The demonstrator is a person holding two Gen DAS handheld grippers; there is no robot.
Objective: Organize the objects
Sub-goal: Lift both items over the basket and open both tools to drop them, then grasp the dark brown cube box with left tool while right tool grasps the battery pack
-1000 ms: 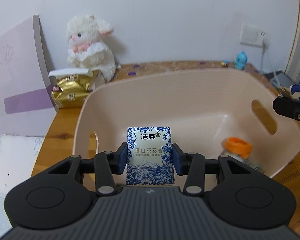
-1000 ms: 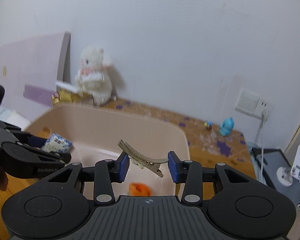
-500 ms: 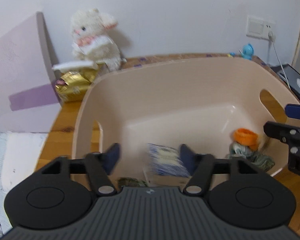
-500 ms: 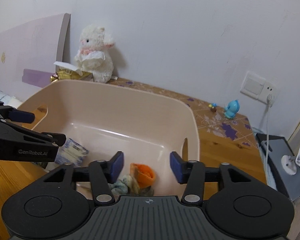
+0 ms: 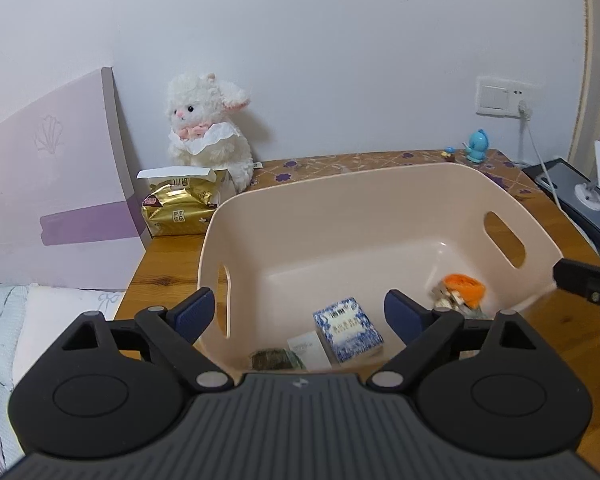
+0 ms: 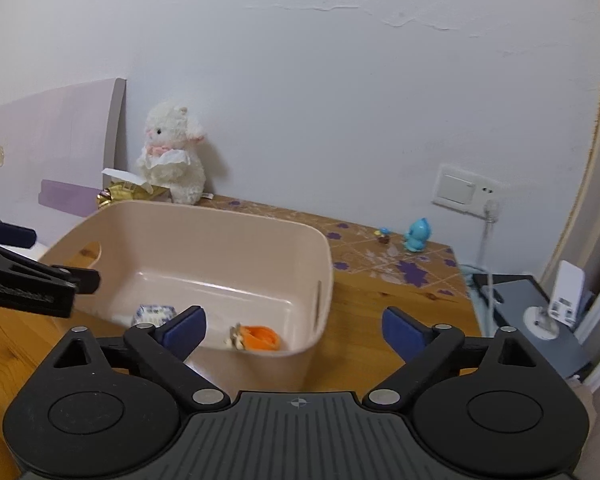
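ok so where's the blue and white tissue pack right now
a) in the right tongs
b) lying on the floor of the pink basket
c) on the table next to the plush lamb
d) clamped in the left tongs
b: the blue and white tissue pack lies flat on the bottom of the pink basket, while the left tongs and right tongs are both open and empty.

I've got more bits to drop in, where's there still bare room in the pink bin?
Free: the bin floor's back half, behind the blue tissue pack. Crowded: front edge, with the pack, a white card and a dark item, and the right corner by the orange item.
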